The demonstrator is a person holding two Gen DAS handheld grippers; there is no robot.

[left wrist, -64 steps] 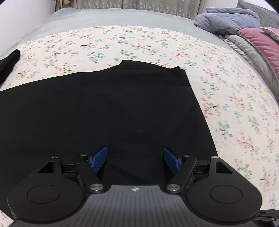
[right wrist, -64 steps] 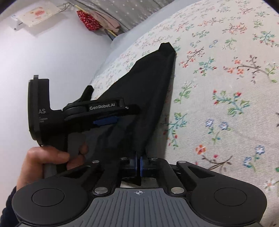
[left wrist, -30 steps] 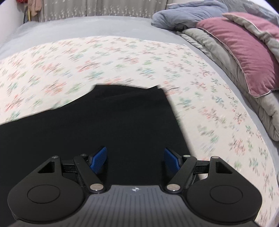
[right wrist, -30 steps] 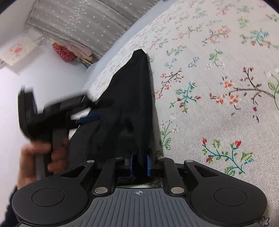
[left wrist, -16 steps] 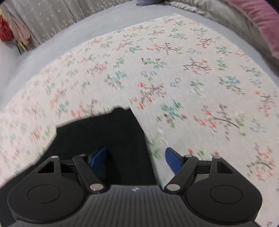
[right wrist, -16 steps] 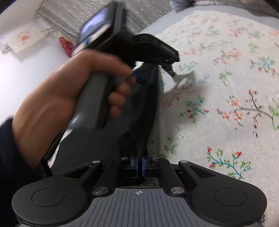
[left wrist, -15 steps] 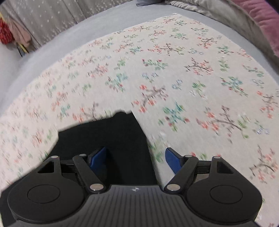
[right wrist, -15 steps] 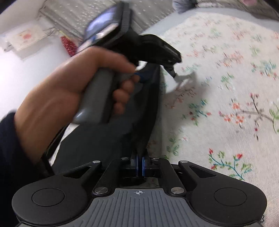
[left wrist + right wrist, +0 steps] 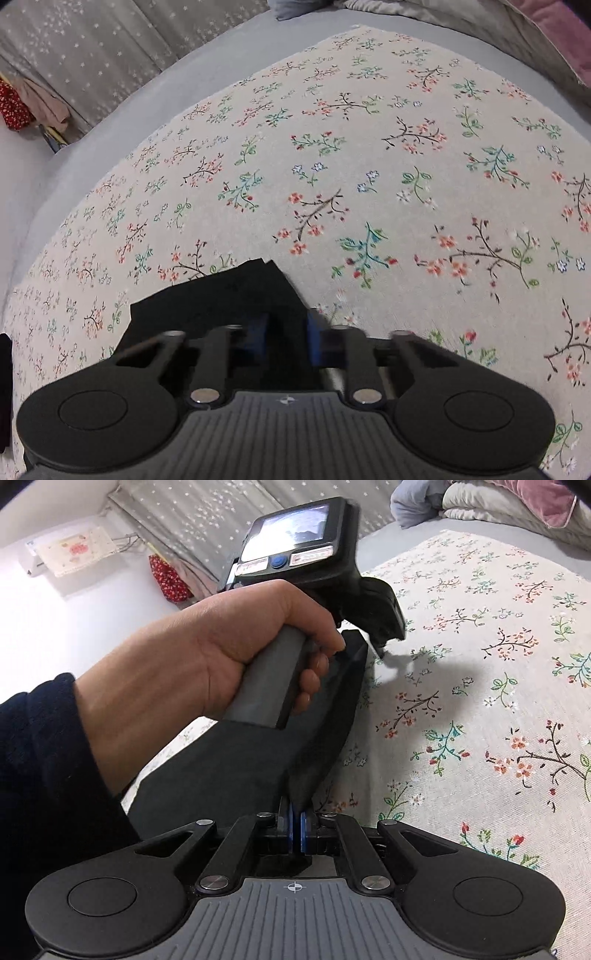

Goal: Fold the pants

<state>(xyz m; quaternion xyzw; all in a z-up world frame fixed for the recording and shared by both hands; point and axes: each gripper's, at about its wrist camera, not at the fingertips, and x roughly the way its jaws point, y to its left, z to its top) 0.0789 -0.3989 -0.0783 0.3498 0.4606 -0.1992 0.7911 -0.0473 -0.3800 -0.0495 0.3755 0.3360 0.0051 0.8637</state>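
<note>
Only right wrist view, person's hand (image 9: 221,646)

The left gripper (image 9: 285,334) is closing its blue pads (image 9: 313,338) around a corner of the black pants (image 9: 229,295); floral sheet (image 9: 369,166) is lying beneath.

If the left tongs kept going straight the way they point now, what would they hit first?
Most likely the black pants, whose corner already sits between the left tongs, which have just been closing. Beyond it is the floral bedspread; depth is unclear.
</note>
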